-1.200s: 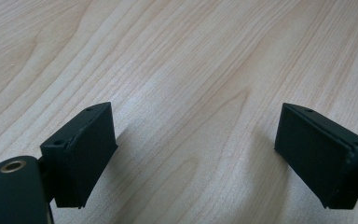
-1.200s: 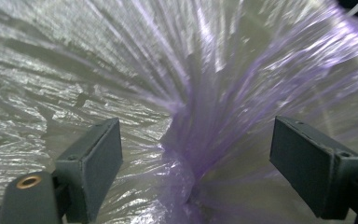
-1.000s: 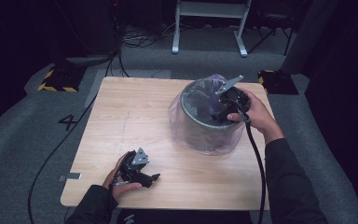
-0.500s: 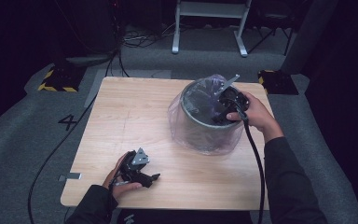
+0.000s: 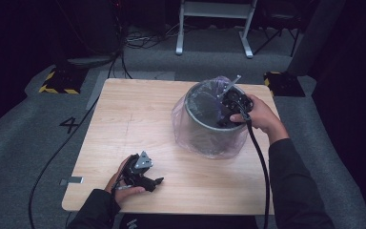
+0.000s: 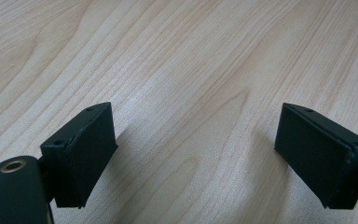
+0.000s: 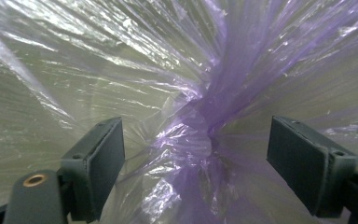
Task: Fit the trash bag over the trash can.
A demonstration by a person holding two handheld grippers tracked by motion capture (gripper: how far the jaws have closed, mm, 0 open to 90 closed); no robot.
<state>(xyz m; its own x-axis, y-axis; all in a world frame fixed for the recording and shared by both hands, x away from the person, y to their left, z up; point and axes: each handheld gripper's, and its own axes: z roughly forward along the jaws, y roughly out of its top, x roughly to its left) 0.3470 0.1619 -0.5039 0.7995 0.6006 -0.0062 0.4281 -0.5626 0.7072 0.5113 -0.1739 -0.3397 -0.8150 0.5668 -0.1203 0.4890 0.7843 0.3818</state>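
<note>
A round metal bin (image 5: 205,125) lined with a thin purple plastic bag (image 5: 183,121) stands on the right half of the wooden table (image 5: 138,109). A hand holds my right gripper (image 5: 227,109) over the bin's right rim, pointing down into it. Its jaws stand open, with the gathered purple bag (image 7: 200,135) bunched between and beyond them, untouched by the pads (image 7: 103,156). My left gripper (image 5: 155,182) rests low at the table's front left, held by the other hand. Its jaws are open over bare wood (image 6: 191,116), with nothing between them.
A black cable (image 5: 259,162) trails from the right gripper over the table's right edge. Another cable (image 5: 57,152) runs across the grey floor at the left. A yellow-and-black block (image 5: 57,81) and a white stand's legs (image 5: 214,28) lie beyond the far edge.
The right gripper has dipped slightly lower into the bin's mouth. The left gripper has stayed where it was.
</note>
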